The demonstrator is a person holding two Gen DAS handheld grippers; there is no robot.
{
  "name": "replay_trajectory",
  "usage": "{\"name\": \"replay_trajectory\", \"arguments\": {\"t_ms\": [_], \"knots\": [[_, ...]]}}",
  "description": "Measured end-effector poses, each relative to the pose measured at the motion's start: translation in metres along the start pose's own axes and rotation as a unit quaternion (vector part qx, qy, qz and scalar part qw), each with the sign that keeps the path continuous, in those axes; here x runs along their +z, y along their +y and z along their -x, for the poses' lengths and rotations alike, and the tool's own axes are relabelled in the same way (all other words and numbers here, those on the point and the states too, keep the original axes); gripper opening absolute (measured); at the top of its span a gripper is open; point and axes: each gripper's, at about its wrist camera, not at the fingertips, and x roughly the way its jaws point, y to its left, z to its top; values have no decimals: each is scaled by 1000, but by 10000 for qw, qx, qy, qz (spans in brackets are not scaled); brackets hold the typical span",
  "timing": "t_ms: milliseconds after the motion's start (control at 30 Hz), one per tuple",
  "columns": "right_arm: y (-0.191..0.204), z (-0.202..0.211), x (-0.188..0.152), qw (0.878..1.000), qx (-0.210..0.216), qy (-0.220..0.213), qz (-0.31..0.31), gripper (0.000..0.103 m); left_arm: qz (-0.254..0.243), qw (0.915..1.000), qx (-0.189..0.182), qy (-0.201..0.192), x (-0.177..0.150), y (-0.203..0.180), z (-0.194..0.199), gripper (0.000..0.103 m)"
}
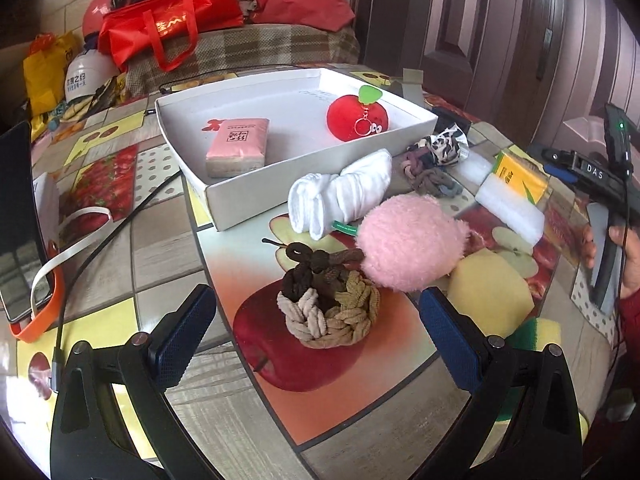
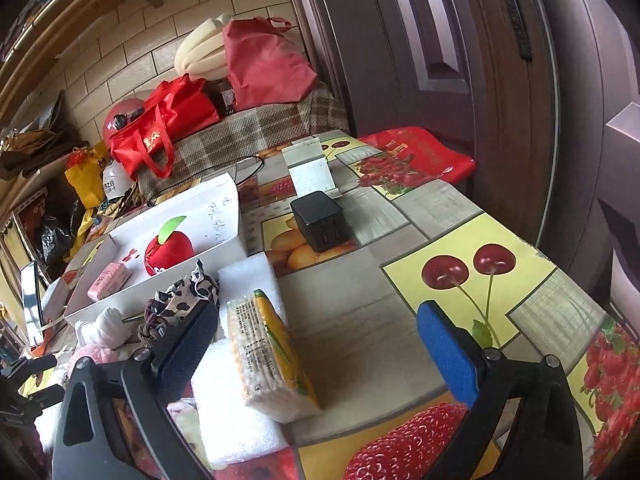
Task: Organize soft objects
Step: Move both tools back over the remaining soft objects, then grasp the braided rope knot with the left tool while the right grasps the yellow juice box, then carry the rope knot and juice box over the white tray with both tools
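A white box (image 1: pixel 224 196) on the table holds a pink tissue pack (image 1: pixel 237 147) and a red apple plush (image 1: pixel 357 117). My left gripper (image 1: pixel 316 324) is open just above the table, with a braided brown and beige hair-tie bundle (image 1: pixel 330 304) between its fingers. A pink fluffy ball (image 1: pixel 408 242) and rolled white socks (image 1: pixel 340 192) lie just beyond. My right gripper (image 2: pixel 316 340) is open, and a yellow tissue pack (image 2: pixel 272 348) on white foam (image 2: pixel 236 404) lies between its fingers. It also shows in the left wrist view (image 1: pixel 592 184).
Grey hair ties (image 1: pixel 430 180) and a leopard scrunchie (image 1: pixel 444 146) lie right of the box. A black charger cube (image 2: pixel 322 220) and a white stand (image 2: pixel 310 172) sit further back. A phone (image 1: pixel 18 220) and cable (image 1: pixel 120 224) lie left. Red bags (image 1: pixel 168 20) sit behind.
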Motion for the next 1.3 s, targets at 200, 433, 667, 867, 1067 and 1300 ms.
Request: {"name": "replay_trajectory", "arguments": {"t_ms": [200,433,667,867,1067,1300], "knots": [[21,-17,-2,9970,215,481,568,74,-53,9995,46,294,-1,-1,-12,81],[21,-33,-7,9929,299,983,599,28,-234,9981,138,552,-3,-7,-21,79],[14,-12,-4,9975,319,470,413,25,-120,9991,143,383,-2,-2,-13,35],[15,24,-2,9981,34,-511,354,24,-10,9946,567,-873,-7,-1,35,34],[36,54,-10,9923,37,-1126,517,25,190,9703,1273,-2049,-17,-1,75,34],[67,45,-15,9903,198,-1019,921,25,357,9669,1458,-2061,-16,1,73,34]]}}
